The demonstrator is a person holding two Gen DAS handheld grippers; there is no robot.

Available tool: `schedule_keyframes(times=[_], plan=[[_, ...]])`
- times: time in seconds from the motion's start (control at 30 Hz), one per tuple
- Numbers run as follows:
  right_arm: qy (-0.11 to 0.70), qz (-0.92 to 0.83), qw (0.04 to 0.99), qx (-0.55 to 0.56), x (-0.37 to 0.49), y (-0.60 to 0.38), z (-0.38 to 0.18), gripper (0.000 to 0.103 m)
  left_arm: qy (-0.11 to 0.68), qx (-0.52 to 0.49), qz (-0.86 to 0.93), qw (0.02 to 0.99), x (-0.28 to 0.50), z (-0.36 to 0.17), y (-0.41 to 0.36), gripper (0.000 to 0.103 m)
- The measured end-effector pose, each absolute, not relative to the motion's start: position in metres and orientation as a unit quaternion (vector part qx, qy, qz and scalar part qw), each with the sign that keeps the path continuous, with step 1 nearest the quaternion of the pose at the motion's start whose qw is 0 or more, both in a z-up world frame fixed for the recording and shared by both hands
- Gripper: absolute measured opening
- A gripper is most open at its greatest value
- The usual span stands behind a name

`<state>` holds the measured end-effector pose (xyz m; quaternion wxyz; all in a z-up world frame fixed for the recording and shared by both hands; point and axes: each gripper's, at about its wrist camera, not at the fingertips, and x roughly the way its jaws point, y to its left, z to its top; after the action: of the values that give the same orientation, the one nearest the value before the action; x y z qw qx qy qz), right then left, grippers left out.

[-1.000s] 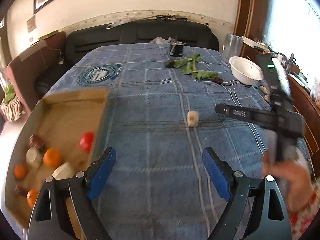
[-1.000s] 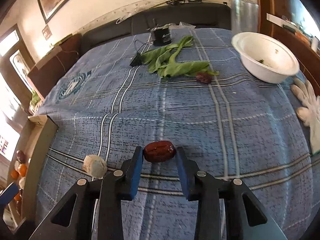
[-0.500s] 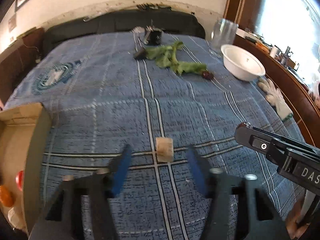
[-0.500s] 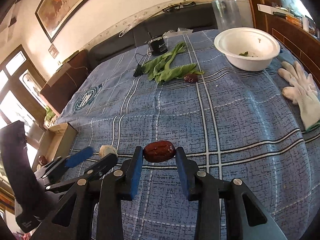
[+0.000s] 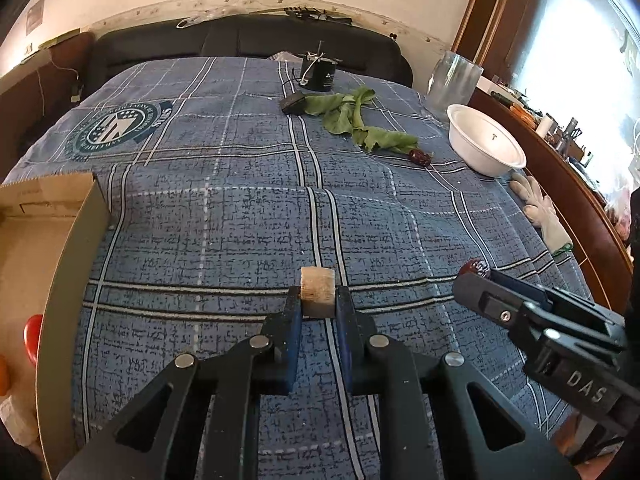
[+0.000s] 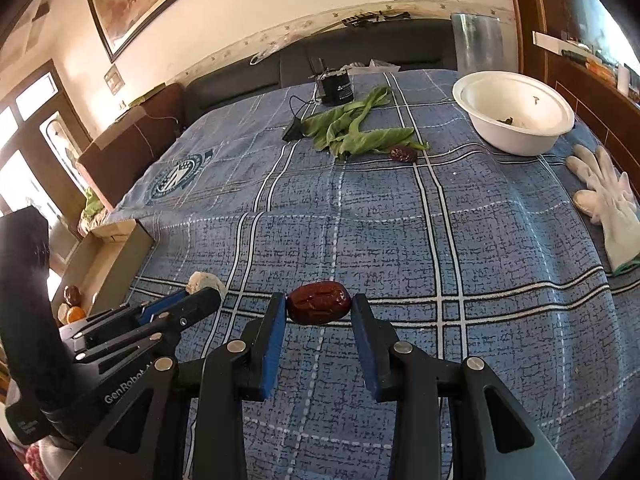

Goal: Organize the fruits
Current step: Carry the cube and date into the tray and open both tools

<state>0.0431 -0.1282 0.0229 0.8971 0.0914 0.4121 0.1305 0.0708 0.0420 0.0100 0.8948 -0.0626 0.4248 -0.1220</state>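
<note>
Desk under a blue plaid cloth with a round emblem. On the cloth: green leaves, a dark date just beside them, a white bowl, white gloves, a black can, a small black block, a cardboard box at the left edge.

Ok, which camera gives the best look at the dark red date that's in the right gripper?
The right wrist view: the date sits centred and whole between the right gripper's pads. The left wrist view shows only a sliver of it behind that gripper's finger.
</note>
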Motion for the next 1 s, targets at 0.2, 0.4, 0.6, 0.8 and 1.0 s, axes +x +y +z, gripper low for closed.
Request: schedule_keyframes(times=[0.2,0.4,0.6,0.8,1.0], plan=[[0.399,0.136,0.903,0.09,0.036,-0.12,0.028,0.036,0.415,-0.093,-0.121,0.897,0.063,0.022,0.053,0.015],[0.382,0.165,0.906,0.073,0.016,-0.088,0.047,0.036,0.385,-0.156,-0.117,0.902,0.025,0.061,0.122,0.015],[0.377,0.242,0.892,0.057,0.0,-0.017,0.071,0.037,0.392,-0.104,-0.015,0.914,0.005,0.074,0.197,0.016],[0.389,0.292,0.873,0.012,0.006,0.07,0.073,0.037,0.428,-0.068,0.054,0.899,0.03,0.061,0.249,0.016],[0.408,0.31,0.858,-0.046,0.024,0.145,0.051,0.038,0.471,-0.095,0.06,0.875,0.062,0.041,0.283,0.016]])
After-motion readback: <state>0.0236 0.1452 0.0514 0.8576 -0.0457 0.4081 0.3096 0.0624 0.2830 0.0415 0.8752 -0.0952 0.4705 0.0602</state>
